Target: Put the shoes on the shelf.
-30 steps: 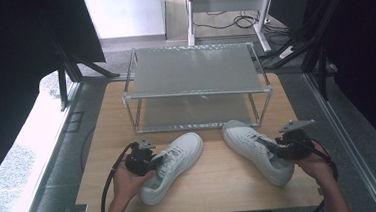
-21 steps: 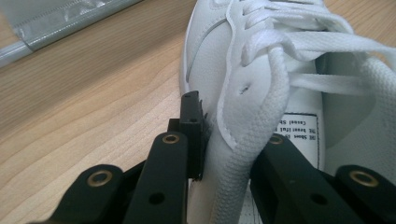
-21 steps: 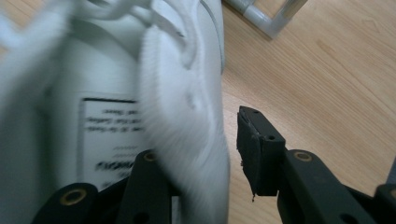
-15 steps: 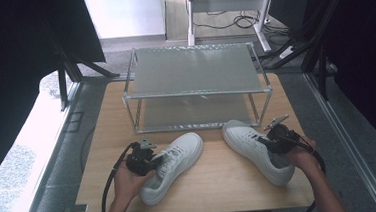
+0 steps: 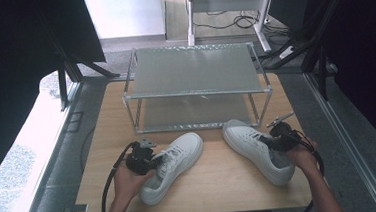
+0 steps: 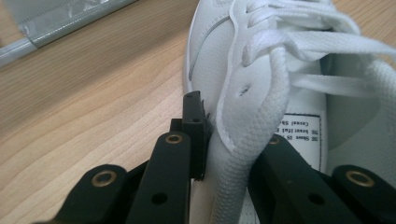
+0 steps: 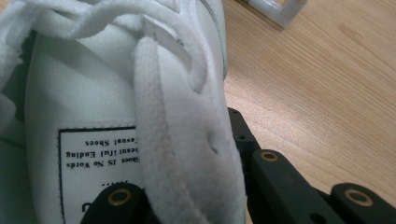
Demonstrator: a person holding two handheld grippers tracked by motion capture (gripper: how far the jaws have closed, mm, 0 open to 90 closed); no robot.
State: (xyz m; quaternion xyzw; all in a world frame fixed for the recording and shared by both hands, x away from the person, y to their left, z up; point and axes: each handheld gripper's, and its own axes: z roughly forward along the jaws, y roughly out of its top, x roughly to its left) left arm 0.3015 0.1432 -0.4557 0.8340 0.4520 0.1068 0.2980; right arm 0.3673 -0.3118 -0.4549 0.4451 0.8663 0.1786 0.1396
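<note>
Two white lace-up sneakers lie on the wooden table in front of a rack. My left gripper (image 5: pixel 152 161) is shut on the collar wall of the left sneaker (image 5: pixel 177 162). In the left gripper view, the black jaws (image 6: pixel 229 154) pinch that padded wall of the sneaker (image 6: pixel 280 70), one inside and one outside. My right gripper (image 5: pixel 270 141) sits at the opening of the right sneaker (image 5: pixel 254 149). Its jaws have just been closing. In the right gripper view they (image 7: pixel 187 186) clamp the side wall of the sneaker (image 7: pixel 187 116) beside the tongue label.
A two-tier metal shoe rack (image 5: pixel 195 93) with frosted shelves stands behind the sneakers at the table's middle. The wooden table (image 5: pixel 217 189) ends just behind the heels at the near edge. Cables trail from both grippers. Dark panels flank the table.
The right hand has come in leftward and down onto the right sneaker, and its jaws have shut on the collar wall. The left hand and its sneaker have stayed put.
</note>
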